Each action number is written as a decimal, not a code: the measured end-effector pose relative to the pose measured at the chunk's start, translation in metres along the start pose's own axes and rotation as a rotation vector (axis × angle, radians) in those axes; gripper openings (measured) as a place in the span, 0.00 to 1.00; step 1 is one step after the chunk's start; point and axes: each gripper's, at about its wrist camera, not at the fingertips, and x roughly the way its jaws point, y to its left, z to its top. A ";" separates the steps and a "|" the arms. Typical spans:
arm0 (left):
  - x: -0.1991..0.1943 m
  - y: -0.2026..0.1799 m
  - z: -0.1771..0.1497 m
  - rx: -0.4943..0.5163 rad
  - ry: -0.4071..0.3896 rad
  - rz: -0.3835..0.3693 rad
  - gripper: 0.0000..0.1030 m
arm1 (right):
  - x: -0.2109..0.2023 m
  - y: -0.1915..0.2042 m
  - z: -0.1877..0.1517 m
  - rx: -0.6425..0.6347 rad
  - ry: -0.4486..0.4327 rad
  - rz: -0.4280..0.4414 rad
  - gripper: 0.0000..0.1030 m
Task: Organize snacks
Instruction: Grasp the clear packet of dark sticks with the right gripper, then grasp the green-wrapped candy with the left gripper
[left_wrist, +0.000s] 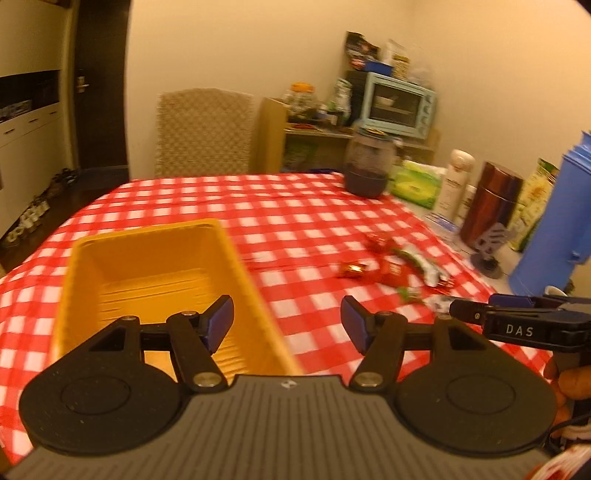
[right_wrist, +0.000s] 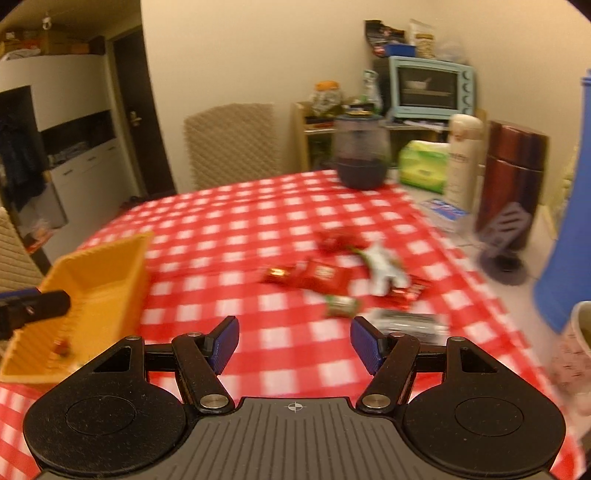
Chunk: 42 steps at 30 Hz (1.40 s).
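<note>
1. Left wrist view is showing a yellow tray (left_wrist: 110, 258) sitting on the left side of the bench (left_wrist: 295, 206), which is wearing a red and white checked cloth.
2. The left gripper (left_wrist: 287, 325) is hanging over the near right edge of the tray, and its jaws are standing wide apart, gripping nothing.
3. A bunch of snacks (left_wrist: 391, 269) is lying on the cloth to the right of the tray, well apart from it.
4. The right gripper (left_wrist: 476, 314) is poking in from the right edge, near the snacks.
5. A dark jar (left_wrist: 369, 166) is standing at the far side of the bench, and a blue jug (left_wrist: 546, 229) is standing at the far right.
6. Right wrist view is showing the yellow tray (right_wrist: 96, 280) at the left, with one small red thing (right_wrist: 62, 346) lying inside it.
7. The right gripper (right_wrist: 294, 341) is hanging over the bare cloth, jaws spread wide and gripping nothing.
8. The snacks (right_wrist: 332, 277) are lying ahead of it and a little to the right, red wrappers beside a white one, all blurry.
9. A blue oven (right_wrist: 430, 88) is sitting on a shelf behind the bench (right_wrist: 240, 221).
</note>
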 end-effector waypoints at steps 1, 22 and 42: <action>0.003 -0.007 0.001 0.010 0.009 -0.014 0.59 | 0.000 -0.007 0.000 -0.016 0.007 -0.008 0.65; 0.094 -0.084 -0.009 0.100 0.151 -0.104 0.59 | 0.110 -0.105 0.012 -0.447 0.247 0.159 0.65; 0.149 -0.106 -0.013 0.100 0.146 -0.137 0.58 | 0.087 -0.097 0.009 -0.254 0.158 0.155 0.36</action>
